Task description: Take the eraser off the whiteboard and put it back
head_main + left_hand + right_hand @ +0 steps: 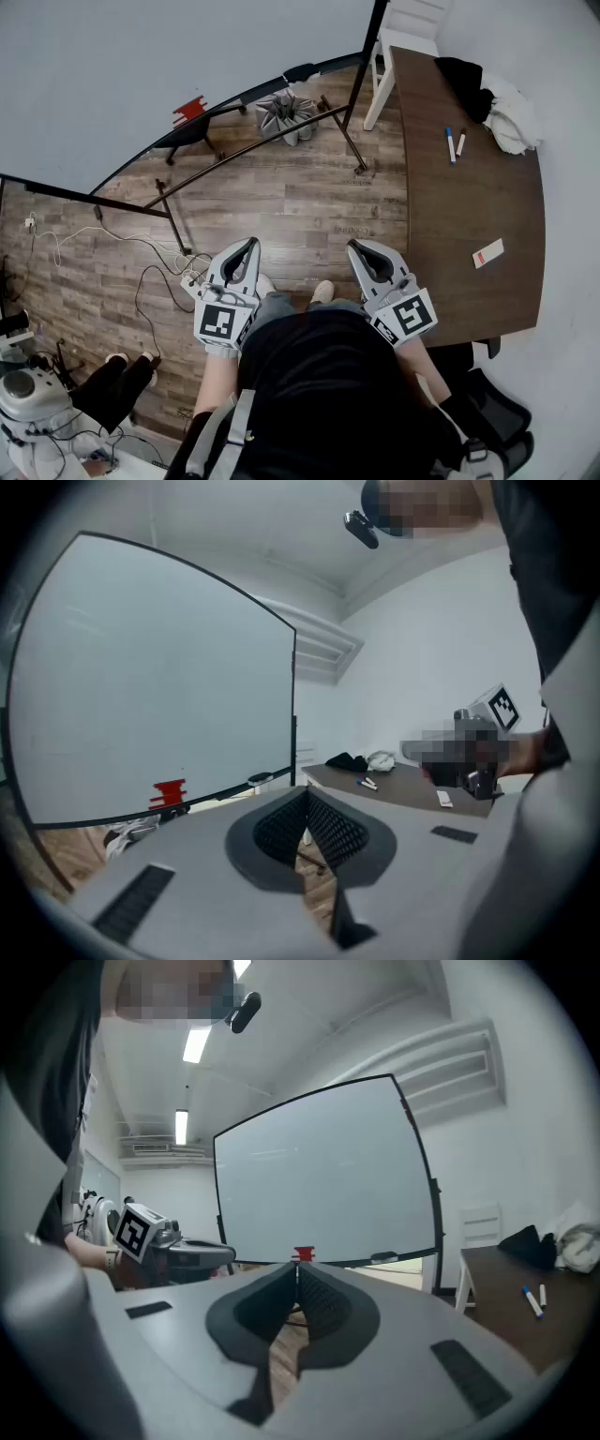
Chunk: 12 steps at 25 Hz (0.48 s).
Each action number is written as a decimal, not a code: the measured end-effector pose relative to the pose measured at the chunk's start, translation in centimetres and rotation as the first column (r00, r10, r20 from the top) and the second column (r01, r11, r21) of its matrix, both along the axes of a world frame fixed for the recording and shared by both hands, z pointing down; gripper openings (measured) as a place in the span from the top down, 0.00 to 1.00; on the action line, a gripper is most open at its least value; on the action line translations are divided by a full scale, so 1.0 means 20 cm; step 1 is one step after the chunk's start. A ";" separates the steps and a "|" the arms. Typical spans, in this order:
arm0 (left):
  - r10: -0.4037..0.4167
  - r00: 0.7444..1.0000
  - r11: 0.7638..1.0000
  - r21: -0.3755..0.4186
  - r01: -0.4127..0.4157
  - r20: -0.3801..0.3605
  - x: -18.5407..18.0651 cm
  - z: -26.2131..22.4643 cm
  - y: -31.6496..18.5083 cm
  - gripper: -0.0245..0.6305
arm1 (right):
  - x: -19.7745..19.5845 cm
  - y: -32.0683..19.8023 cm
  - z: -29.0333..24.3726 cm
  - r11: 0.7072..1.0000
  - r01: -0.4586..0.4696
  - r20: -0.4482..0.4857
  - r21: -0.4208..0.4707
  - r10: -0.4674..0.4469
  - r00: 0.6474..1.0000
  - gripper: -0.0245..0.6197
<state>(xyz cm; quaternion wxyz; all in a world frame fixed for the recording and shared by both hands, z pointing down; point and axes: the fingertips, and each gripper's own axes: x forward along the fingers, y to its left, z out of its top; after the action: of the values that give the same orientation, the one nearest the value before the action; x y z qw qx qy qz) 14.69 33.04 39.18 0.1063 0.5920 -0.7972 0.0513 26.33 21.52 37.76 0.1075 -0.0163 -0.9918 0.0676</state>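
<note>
On the whiteboard [112, 84] — eraser [189, 110] small, details unclear.

A red eraser [190, 110] clings flat to the blank whiteboard [122, 66], low down just above its bottom edge. The dark-framed board stands upright at the far side.

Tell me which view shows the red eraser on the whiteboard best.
The left gripper view: the eraser sits unobstructed and face-on, low on the whiteboard. The head view shows the eraser small, from above, at the board's lower edge. The right gripper view shows it tiny, its bottom hidden behind the right gripper.
</note>
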 end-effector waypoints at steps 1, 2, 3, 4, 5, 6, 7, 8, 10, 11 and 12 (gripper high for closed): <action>-0.016 1.000 1.000 -0.001 0.016 0.003 -0.03 0.00 0.07 0.95 | -0.04 0.06 0.00 1.000 0.015 -0.002 0.005 -0.015 1.000 0.93; -0.030 1.000 1.000 -0.003 0.030 0.006 -0.07 0.00 0.14 0.95 | -0.08 0.11 0.00 1.000 0.030 -0.004 0.011 -0.030 1.000 0.93; -0.040 0.999 0.999 -0.006 0.040 0.011 -0.10 0.00 0.21 0.95 | -0.12 0.17 -0.01 0.999 0.043 -0.007 0.016 -0.043 0.999 0.93; -0.047 0.999 0.999 -0.010 0.047 0.020 -0.14 0.01 0.28 0.95 | -0.17 0.23 0.00 0.998 0.055 -0.009 0.021 -0.055 0.998 0.93; -0.053 0.998 0.998 -0.012 0.054 0.030 -0.18 0.01 0.35 0.95 | -0.22 0.28 0.00 0.997 0.069 -0.011 0.028 -0.069 0.998 0.93; -0.063 0.997 0.998 -0.009 0.064 0.038 -0.22 0.02 0.41 0.95 | -0.27 0.34 0.01 0.996 0.084 -0.015 0.035 -0.084 0.996 0.93; -0.077 0.996 0.997 0.000 0.077 0.042 -0.26 0.03 0.48 0.95 | -0.33 0.40 0.01 0.994 0.100 -0.019 0.043 -0.099 0.995 0.93; -0.092 0.995 0.996 0.011 0.092 0.039 -0.30 0.04 0.55 0.95 | -0.38 0.45 0.01 0.992 0.114 -0.022 0.050 -0.113 0.993 0.93; -0.114 0.993 0.993 0.029 0.113 0.023 -0.38 0.05 0.67 0.95 | -0.49 0.55 -0.01 0.991 0.125 -0.013 0.056 -0.125 0.992 0.93; -0.118 0.993 0.993 0.030 0.118 0.019 -0.43 0.05 0.73 0.95 | -0.53 0.59 -0.03 0.992 0.118 -0.003 0.052 -0.118 0.993 0.93; -0.119 0.993 0.993 0.027 0.118 0.015 -0.47 0.05 0.78 0.95 | -0.58 0.63 -0.05 0.993 0.106 0.007 0.045 -0.106 0.994 0.93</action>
<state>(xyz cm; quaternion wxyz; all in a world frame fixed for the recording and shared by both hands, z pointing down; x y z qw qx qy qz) 5.20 48.59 40.13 0.0949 0.5445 -0.8324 0.0394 14.78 34.15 36.80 0.1067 -0.0669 -0.9912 0.0398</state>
